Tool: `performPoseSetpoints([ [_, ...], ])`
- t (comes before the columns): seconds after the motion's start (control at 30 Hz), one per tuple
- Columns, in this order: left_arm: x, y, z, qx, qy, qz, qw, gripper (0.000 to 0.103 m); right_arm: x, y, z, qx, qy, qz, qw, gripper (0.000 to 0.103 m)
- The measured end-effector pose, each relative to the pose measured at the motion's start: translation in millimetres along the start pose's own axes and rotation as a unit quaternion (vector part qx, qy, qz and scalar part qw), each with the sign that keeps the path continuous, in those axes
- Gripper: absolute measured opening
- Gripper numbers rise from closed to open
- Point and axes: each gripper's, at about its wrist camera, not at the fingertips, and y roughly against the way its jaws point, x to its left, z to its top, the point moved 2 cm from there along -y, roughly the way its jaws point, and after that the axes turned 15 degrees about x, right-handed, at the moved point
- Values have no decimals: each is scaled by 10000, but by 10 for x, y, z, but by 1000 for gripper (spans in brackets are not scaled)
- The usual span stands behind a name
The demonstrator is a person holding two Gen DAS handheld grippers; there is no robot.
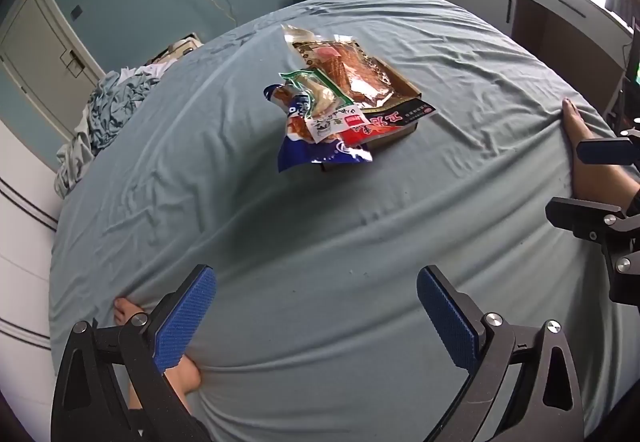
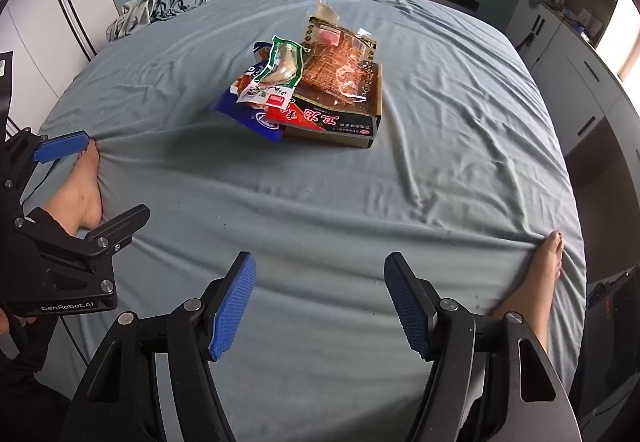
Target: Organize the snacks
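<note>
Currently both grippers hover over the near edge of the bed [image 1: 360, 209], nothing between the fingers. Left gripper [image 1: 316, 316] jaws wide; right gripper [image 2: 320, 302] jaws wide too, a bit narrower. Snacks sit mid-bed, well away from both: flat cardboard box [image 2: 366, 135] with a clear packet of reddish snacks [image 2: 340, 75] on top, a green-edged packet [image 1: 320, 89] beside that, and a blue bag [image 1: 316, 153] hanging off the box's left side. The packets cover most of the box; only its near edge and right side show. The label text is too small to read. Bare feet [image 2: 86, 187] press into the sheet at the near edge, partly behind gripper bodies. A crumpled blue cloth pile [image 1: 104, 109] lies at the far-left corner.
</note>
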Motion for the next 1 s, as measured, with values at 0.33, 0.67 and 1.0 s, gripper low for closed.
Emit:
performPoseSetpoints([
  [0.33, -2, 12, -20, 11, -5, -8, 10000, 102, 21, -71, -3, 98, 11, 39, 9999, 66],
  [0.67, 51, -489, -230, 580, -110, -73, 9982, 102, -84, -558, -80, 661, 514, -342, 9959, 66],
  [1.0, 48, -1175, -530, 600, -207, -13, 9980, 100, -294, -1405, -270, 1047, 960, -11, 9899, 66],
])
